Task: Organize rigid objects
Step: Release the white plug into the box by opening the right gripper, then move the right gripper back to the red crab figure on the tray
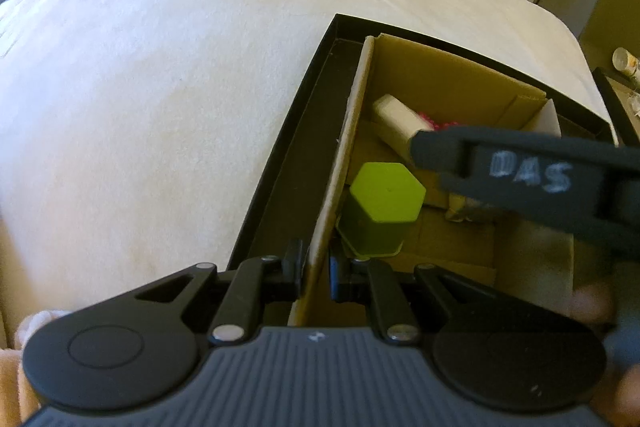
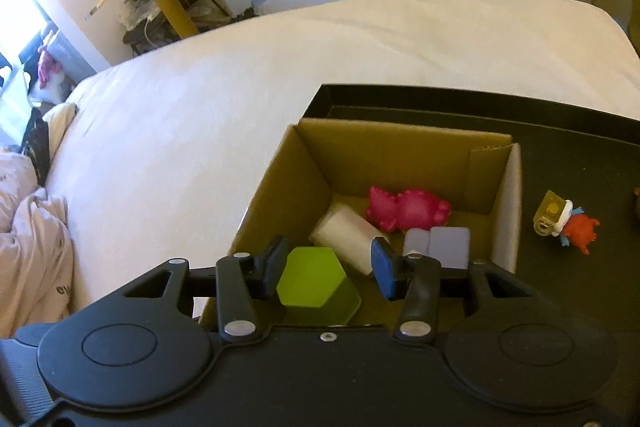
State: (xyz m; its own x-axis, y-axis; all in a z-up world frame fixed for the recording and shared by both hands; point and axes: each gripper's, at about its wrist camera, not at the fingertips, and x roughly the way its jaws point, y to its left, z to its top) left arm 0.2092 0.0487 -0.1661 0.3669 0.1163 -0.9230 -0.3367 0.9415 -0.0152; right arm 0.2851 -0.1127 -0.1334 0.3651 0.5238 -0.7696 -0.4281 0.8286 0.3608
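Note:
A brown cardboard box [image 1: 440,79] stands inside a shallow black tray [image 1: 288,155] on a white bed. My left gripper [image 1: 316,273] is shut on the box's left wall, one finger on each side of it. In the box lie a green hexagonal block [image 2: 312,279], a white cylinder [image 2: 344,231], a pink toy [image 2: 408,207] and a lavender block [image 2: 448,243]. My right gripper [image 2: 330,265] hovers open over the box, the green block showing below and between its fingers. In the left wrist view the green block [image 1: 386,191] stands free of the right gripper's dark frame [image 1: 520,175].
A small orange-red toy with a yellowish piece [image 2: 560,223] lies on the black tray [image 2: 560,131] right of the box [image 2: 400,155]. The white bedspread [image 2: 240,87] stretches to the left and beyond. Crumpled pink bedding [image 2: 28,247] is at the far left.

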